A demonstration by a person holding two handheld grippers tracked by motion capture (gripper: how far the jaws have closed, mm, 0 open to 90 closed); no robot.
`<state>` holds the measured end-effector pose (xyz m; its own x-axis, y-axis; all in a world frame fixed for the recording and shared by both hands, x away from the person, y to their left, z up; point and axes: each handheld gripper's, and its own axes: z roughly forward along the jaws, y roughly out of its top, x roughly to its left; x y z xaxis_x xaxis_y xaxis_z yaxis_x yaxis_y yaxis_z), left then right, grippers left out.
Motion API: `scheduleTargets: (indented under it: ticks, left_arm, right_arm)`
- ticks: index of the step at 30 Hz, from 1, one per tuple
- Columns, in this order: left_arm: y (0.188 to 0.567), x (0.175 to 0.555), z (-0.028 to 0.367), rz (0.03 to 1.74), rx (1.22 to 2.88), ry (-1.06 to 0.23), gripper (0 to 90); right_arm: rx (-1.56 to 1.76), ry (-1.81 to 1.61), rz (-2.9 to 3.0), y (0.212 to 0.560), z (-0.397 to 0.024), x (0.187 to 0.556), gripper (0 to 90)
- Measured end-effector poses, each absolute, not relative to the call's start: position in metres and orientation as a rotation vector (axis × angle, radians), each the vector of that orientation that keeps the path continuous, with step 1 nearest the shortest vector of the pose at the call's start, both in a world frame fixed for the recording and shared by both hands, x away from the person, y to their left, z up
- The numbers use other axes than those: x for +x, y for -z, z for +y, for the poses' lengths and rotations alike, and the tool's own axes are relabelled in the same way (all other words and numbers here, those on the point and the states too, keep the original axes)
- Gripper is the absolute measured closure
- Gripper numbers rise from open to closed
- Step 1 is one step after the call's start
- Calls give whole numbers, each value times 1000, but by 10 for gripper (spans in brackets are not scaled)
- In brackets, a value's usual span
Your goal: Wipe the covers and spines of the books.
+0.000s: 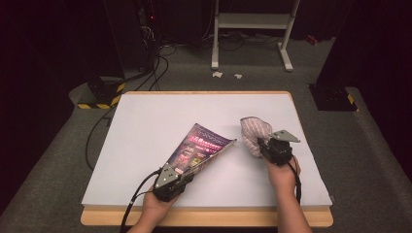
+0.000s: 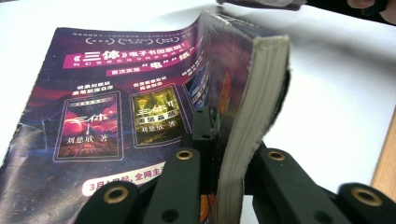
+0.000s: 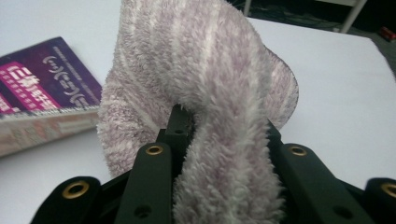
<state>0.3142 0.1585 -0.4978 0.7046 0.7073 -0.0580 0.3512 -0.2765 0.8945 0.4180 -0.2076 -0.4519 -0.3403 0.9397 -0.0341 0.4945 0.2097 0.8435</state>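
Observation:
A dark purple magazine (image 1: pixel 201 147) lies at an angle on the white table (image 1: pixel 145 121), its near corner lifted. My left gripper (image 1: pixel 182 175) is shut on that corner; in the left gripper view the page stack (image 2: pixel 243 135) stands pinched between the black jaws. A pale pink striped fluffy cloth (image 1: pixel 254 133) hangs bunched to the right of the magazine. My right gripper (image 1: pixel 264 145) is shut on the cloth, and the right gripper view has the cloth (image 3: pixel 210 93) folded over the jaws, with the magazine (image 3: pixel 42 88) lying at the left.
The table's wooden front edge (image 1: pixel 204 217) runs just before the person's hands. Beyond the table are a white metal stand (image 1: pixel 252 29), black cables (image 1: pixel 150 73) on the grey floor, and dark bases with yellow-black tape (image 1: pixel 99 94).

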Motion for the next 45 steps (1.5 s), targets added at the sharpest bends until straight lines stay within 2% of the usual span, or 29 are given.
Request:
scheduleTargets:
  ticks: [9,15,21,24,29,32,37,45]
  left_arm:
    - [497,315,159,831,1875,-431,829]
    - [498,316,159,833,1873,-428,829]
    - [498,316,160,830,1875,-421,828]
    - [498,317,159,833,1871,-417,828]
    - [498,317,160,833,1872,-416,828]
    - [498,317,160,831,1873,-415,827]
    - [498,317,160,831,1873,-413,828]
    - [498,317,160,833,1873,-410,827]
  right_arm:
    - [1368,-939,1935,467,-233,400,666]
    - [1398,-877,1977,490,-238,401,620]
    - [1399,-884,1975,490,-236,401,558]
    - [1416,-912,1971,487,-236,401,487]
    - [1373,-947,1970,478,-230,398,418]
    - [1343,-966,1931,469,-225,393,340]
    - [1289,-1007,1905,454,-216,385,314]
    - [1159,-1129,1970,438,-179,369,326]
